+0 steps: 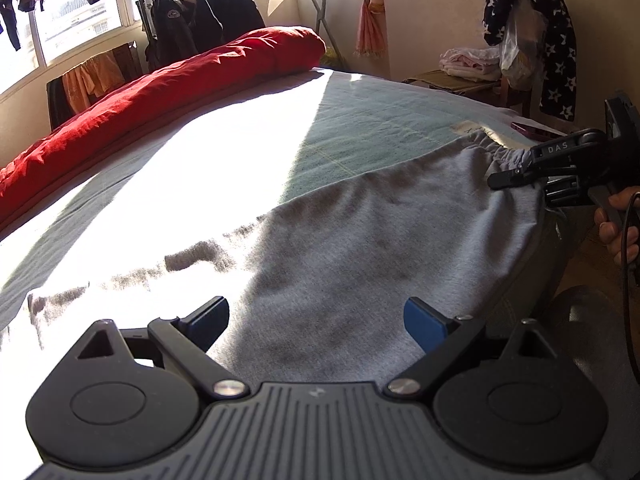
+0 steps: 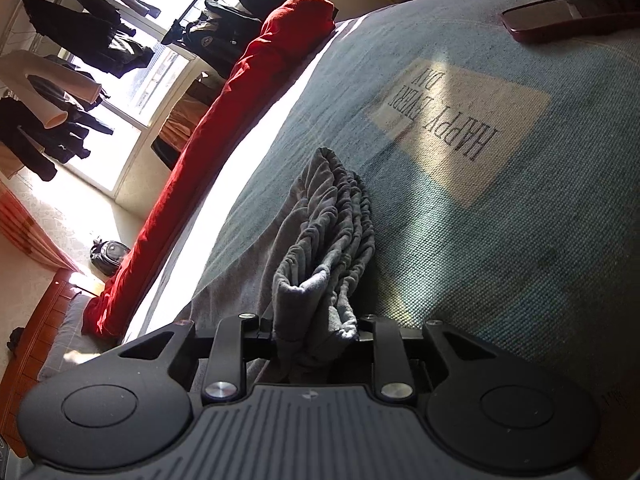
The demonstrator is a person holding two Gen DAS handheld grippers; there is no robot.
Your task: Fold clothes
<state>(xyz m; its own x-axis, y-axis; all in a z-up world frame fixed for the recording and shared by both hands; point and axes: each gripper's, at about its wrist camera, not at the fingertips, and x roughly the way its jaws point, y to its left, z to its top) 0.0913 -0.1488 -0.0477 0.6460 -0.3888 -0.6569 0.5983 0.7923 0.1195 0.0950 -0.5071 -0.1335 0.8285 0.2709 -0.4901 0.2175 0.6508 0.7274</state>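
Observation:
Grey sweatpants (image 1: 360, 240) lie spread across the pale green bed sheet (image 1: 380, 120), their far-left part washed out by sunlight. My left gripper (image 1: 320, 326) hovers open just above the grey cloth, with nothing between its blue-padded fingers. At the right edge of the left wrist view my right gripper (image 1: 516, 174) is shut on the gathered elastic waistband (image 1: 504, 156). In the right wrist view the right gripper (image 2: 316, 334) pinches that bunched waistband (image 2: 336, 224), which runs forward away from the fingers over the sheet (image 2: 520, 240).
A rolled red duvet (image 1: 160, 92) lies along the bed's far side under the windows. A dark red phone (image 2: 568, 16) rests on the sheet beyond the "HAPPY EVERY DAY" patch (image 2: 460, 128). Folded pale clothes (image 1: 468, 62) sit on a chair; a clothes rack (image 1: 200, 16) stands behind.

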